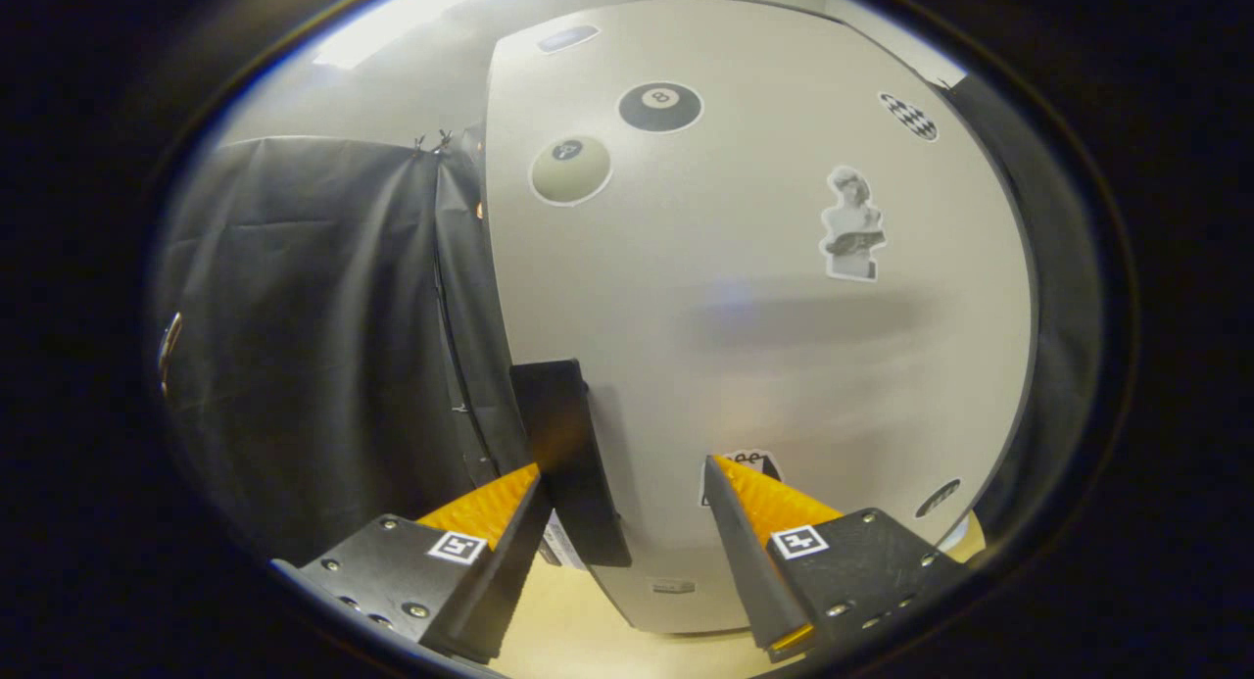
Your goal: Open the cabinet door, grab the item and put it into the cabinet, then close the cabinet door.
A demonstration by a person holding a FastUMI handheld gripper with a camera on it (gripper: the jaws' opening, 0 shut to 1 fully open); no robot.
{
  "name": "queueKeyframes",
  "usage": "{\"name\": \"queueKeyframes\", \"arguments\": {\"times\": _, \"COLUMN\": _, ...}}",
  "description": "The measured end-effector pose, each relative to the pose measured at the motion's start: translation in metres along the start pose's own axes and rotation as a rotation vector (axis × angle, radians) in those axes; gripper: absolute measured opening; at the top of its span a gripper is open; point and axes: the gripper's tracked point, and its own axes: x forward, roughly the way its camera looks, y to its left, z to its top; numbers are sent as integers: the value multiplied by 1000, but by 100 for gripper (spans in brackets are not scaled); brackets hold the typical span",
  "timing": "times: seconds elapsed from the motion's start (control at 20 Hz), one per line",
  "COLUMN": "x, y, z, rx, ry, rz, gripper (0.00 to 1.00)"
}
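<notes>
Both fingers of the tongs (622, 478) reach forward with a wide gap between them, gripping nothing, their tips close to the front of a pale cabinet door (764, 307). Near the left fingertip (509, 488), a dark flat handle (568, 463) runs along the door's left edge; whether that finger touches the handle cannot be told, and the right finger stands apart from it, further along the door face. That door appears shut and carries several stickers: a black billiard ball (660, 106) marked with the number 8, a pale ball sticker (570, 169) just below and left of it whose number is too blurred to read, a checkered oval (908, 116) toward the upper right, and a bust figure holding a book (852, 223) right of centre. Low on the door, just beyond the right finger, a sticker with dark lettering (749, 460) is partly hidden and cannot be read, and a small label (672, 586) near the door's bottom edge is too small to make out. Black cloth (313, 346) hangs to the left of the cabinet, and a light wooden counter (578, 635) shows beneath the fingers
</notes>
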Motion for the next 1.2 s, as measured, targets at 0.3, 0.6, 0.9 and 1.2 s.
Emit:
{"name": "queueKeyframes", "arguments": {"times": 0.3, "x": 0, "y": 1, "z": 0, "rx": 2, "ry": -1, "rz": 5, "gripper": 90}}
{"name": "queueKeyframes", "arguments": {"times": 0.6, "x": 1, "y": 2, "z": 0, "rx": 8, "ry": 4, "rz": 16, "gripper": 87}}
{"name": "queueKeyframes", "arguments": {"times": 0.9, "x": 3, "y": 1, "z": 1, "rx": 2, "ry": -10, "rz": 9, "gripper": 87}}
{"name": "queueKeyframes", "arguments": {"times": 1.2, "x": 6, "y": -1, "z": 3, "rx": -11, "ry": -27, "rz": -1, "gripper": 87}}
